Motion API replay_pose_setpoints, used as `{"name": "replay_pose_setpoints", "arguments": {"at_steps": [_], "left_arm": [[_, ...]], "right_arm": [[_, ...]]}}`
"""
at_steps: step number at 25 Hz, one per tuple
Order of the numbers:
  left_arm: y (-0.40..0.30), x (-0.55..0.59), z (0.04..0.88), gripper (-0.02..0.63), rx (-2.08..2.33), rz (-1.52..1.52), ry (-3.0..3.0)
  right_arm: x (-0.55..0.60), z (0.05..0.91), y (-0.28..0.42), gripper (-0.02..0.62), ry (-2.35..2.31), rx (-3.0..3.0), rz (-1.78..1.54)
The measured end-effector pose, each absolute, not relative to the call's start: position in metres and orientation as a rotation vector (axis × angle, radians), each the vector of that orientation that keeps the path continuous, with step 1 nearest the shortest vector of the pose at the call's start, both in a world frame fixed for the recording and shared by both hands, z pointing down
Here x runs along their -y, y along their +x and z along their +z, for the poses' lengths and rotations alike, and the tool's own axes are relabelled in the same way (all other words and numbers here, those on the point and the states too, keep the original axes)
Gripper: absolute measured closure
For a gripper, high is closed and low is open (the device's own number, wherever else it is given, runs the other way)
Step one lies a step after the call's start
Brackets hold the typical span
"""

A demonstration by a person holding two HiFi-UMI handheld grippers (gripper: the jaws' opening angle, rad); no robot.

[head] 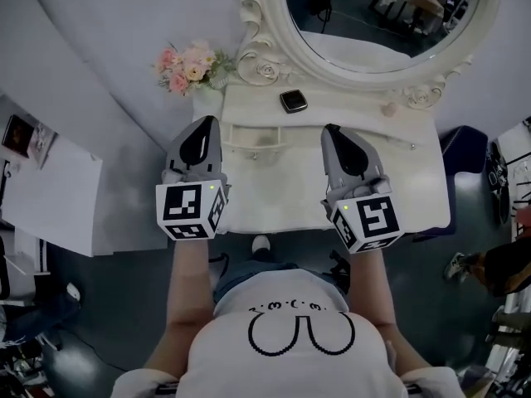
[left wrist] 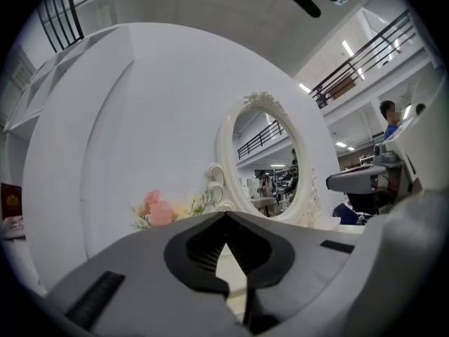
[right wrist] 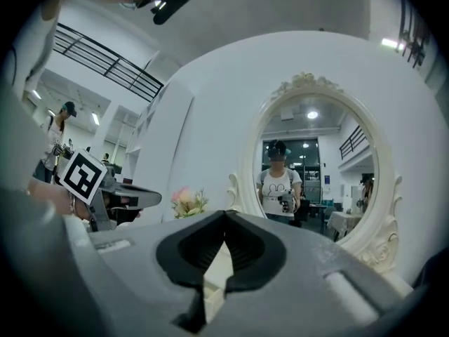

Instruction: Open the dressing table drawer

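Grey plastic jaws with black ribbed pads are pressed together on the left gripper (left wrist: 226, 215), tips meeting with nothing caught between them. The right gripper (right wrist: 226, 213) is the same: pads closed on each other, empty. In both gripper views the tips stand free in the air, pointing level towards the wall and mirror.

In the head view the two are held side by side over the white dressing table (head: 274, 210), the left one above its left end and the right one right of the middle. Each carries a marker cube (head: 192, 209) at its rear; the black-and-white squares on it are coded patterns, not lettering.

Between the two tips lies the drawer (head: 253, 138), a shallow white front with a small knob, set in the raised tier beneath the mirror. It looks pushed in, flush with that tier.

On the tier's top sits a small dark square object (head: 293, 100), its face too small to read. Pink flowers (head: 189, 65) stand at the back left corner, beside the carved white frame of the oval mirror (head: 382, 23).

Nearest the camera, the person's white T-shirt (head: 299, 338) bears a black cartoon outline with dots. Off to the left a red-covered item (head: 17, 135) lies on a white surface, its print illegible.
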State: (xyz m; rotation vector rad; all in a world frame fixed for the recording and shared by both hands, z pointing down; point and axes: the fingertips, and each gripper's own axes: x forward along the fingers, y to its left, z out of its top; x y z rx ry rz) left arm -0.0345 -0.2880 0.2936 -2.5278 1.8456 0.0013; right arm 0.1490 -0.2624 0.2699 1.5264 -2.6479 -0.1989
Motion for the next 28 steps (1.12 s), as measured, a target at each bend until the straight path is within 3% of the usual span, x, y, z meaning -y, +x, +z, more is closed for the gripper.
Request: {"name": "replay_pose_setpoints", "arguments": {"at_steps": [28], "left_arm": [[-0.039,0.278,0.262,0.607,-1.769,0.08,-2.483]], "right_arm": [[0.258,0.257,0.141,0.596,1.535,2.629,-0.247]]}}
